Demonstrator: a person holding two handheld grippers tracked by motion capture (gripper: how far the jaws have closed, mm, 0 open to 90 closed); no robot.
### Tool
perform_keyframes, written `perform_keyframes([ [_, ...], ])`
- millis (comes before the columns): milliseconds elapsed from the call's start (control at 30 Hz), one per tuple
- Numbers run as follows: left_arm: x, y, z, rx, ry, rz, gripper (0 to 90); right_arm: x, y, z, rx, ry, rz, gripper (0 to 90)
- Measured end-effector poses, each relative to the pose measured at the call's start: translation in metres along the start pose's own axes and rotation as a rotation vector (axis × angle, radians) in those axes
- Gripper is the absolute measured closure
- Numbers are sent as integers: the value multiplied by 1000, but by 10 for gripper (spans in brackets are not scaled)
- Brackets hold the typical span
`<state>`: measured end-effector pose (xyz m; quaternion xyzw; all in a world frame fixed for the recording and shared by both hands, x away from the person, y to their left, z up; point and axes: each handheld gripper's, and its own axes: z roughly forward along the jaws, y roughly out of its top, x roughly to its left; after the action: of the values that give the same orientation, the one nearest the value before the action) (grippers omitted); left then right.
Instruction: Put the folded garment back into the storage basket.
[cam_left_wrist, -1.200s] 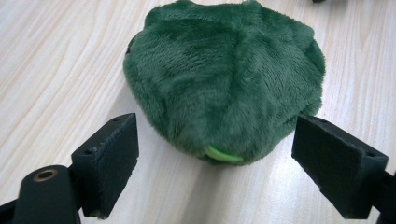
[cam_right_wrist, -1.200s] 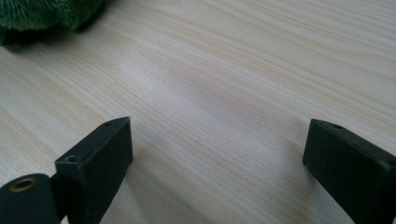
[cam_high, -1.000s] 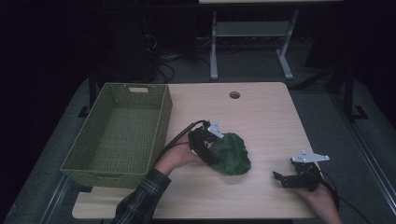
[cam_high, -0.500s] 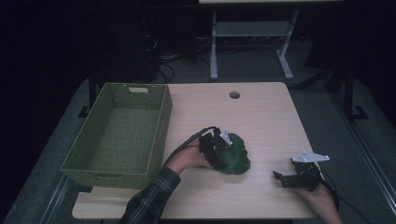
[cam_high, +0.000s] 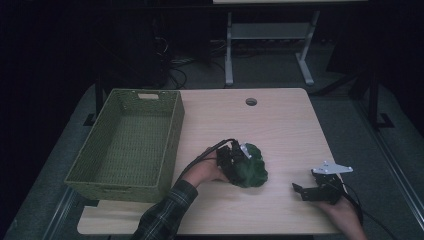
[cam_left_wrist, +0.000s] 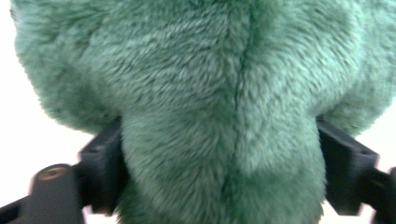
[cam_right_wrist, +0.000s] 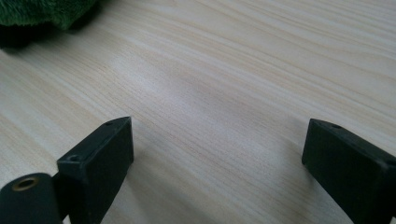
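A green plush toy (cam_high: 251, 169) lies on the wooden table (cam_high: 280, 125), a little right of the basket. My left gripper (cam_high: 234, 160) has come in from the toy's left side. In the left gripper view its two black jaws stand on either side of the fur (cam_left_wrist: 210, 93), which bulges out above them and is pinched narrow between them. The jaws have just been closing, and their pads press on the toy. My right gripper (cam_high: 301, 191) rests low near the table's front right, open (cam_right_wrist: 217, 140), with bare wood between its fingers. A corner of the toy (cam_right_wrist: 42, 11) shows at that view's top left.
A green woven basket (cam_high: 150, 97) stands empty on the table's left part. A round cable hole (cam_high: 251, 102) sits near the far edge. Beyond the table stands a metal frame (cam_high: 270, 35) on the dark floor.
My left gripper has moved right and down onto the plush toy, and its jaws now sit around the toy. The right gripper has kept still.
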<state>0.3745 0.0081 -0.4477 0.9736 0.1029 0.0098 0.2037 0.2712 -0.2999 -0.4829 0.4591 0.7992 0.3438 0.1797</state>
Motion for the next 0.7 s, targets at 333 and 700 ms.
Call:
perform_keyframes([
  [333,2,1,-7,13,-52,-42,685,0,0,0,0,0,1,86],
  [700,3,0,-23,-1,-52,-127,687,0,0,0,-1,0,2,86],
])
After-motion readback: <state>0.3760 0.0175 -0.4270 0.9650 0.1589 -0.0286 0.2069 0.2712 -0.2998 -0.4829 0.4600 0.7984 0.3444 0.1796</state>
